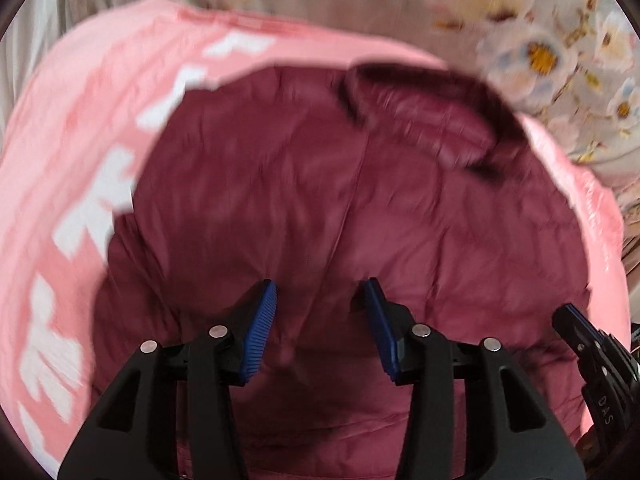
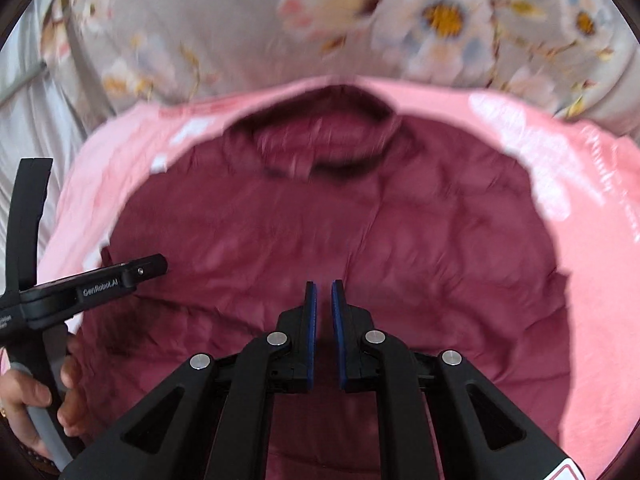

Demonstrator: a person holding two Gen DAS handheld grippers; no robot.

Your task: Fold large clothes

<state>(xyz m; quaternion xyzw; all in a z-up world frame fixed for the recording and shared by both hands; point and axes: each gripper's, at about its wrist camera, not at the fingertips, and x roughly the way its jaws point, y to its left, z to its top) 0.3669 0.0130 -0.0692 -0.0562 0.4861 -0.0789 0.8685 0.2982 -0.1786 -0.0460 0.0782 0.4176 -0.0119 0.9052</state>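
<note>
Left wrist view: the left gripper [image 1: 320, 300] hung over a maroon jacket [image 1: 320, 184], jaws parted to a moderate gap, nothing between the blue pads [image 1: 260, 332]. The padded cloth lay beneath and ahead of the fingertips, not pinched. The collar [image 1: 420, 120] sat far ahead and a little right of this gripper. Under the jacket lay a pink sheet [image 1: 80, 140] with white markings, showing on both sides of the gripper and ahead of it. Past that, floral bedding [image 1: 540, 48]. The picture was smeared, so fine creases could not be read.

Right wrist view: the right gripper [image 2: 324, 292] pointed down at the jacket's middle, jaws almost together with only a thin slit between the pads, and no cloth caught in it. The collar lay straight ahead of it. The left gripper stood off to its left, held by a hand [image 2: 36, 392] at the lower left edge.

Judgement: the jacket looked spread flat, body squared, both tools empty. This reads as the gap between folds, a release done or a new grasp not yet begun. Sleeves could not be made out clearly.

Next move, likely: pick an edge or hem. The right jaws would need to open first. The puffy fabric would need a deep bite, since a shallow pinch could slip off the slick shell.
</note>
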